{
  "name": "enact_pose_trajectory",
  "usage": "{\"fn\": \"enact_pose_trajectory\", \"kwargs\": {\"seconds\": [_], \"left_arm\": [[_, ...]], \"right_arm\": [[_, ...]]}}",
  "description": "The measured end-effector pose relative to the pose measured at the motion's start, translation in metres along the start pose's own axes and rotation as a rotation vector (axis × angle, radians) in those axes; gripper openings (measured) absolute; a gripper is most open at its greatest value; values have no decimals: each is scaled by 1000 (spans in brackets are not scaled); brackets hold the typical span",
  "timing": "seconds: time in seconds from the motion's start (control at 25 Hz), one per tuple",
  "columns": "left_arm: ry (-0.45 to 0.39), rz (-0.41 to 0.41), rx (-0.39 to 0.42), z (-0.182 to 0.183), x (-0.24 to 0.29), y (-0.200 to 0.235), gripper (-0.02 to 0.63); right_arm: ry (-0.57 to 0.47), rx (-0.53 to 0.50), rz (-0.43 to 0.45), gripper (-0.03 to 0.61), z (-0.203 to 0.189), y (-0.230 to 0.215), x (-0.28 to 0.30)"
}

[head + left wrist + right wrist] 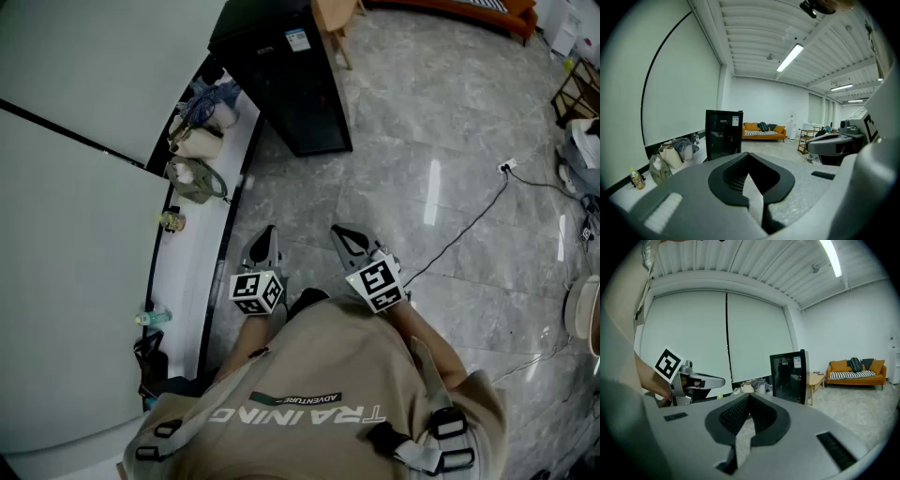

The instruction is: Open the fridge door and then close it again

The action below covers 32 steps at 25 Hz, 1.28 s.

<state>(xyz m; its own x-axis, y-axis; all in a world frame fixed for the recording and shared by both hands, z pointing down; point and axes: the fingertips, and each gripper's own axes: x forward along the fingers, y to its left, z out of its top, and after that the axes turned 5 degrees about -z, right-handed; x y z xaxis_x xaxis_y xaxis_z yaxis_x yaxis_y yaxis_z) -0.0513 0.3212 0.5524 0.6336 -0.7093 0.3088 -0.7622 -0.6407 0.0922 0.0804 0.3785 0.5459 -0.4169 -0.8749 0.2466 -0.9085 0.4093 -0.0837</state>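
The black fridge [281, 75] with a glass door stands against the wall some way ahead of me; it also shows as the fridge [723, 133] in the left gripper view and the fridge [790, 376] in the right gripper view. Its door looks shut. My left gripper [266, 236] and right gripper [345, 236] are held side by side at waist height over the floor, well short of the fridge. The left gripper [750, 161] is shut with nothing in it. The right gripper [749, 400] is likewise shut and holds nothing.
A white ledge [192, 272] along the left wall carries bags [195, 178] and small bottles [153, 317]. A wooden side table [333, 19] stands by the fridge, an orange sofa [764, 131] further back. A cable with a power strip [507, 167] crosses the grey floor on the right.
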Motion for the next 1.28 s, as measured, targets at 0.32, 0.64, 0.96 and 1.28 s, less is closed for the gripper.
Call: {"fn": "enact_pose_trajectory", "kwargs": {"seconds": [0.32, 0.64, 0.96, 1.28], "left_arm": [[19, -21, 17, 5, 17, -15, 0], [74, 66, -21, -7, -3, 4, 0], [152, 161, -100, -51, -38, 31, 0], [129, 96, -130, -46, -5, 47, 0]], "right_arm": [[-27, 49, -51, -5, -5, -34, -7], [62, 86, 7, -5, -33, -38, 24], [126, 133, 84, -5, -52, -12, 49], [143, 127, 56, -5, -38, -23, 81]]}}
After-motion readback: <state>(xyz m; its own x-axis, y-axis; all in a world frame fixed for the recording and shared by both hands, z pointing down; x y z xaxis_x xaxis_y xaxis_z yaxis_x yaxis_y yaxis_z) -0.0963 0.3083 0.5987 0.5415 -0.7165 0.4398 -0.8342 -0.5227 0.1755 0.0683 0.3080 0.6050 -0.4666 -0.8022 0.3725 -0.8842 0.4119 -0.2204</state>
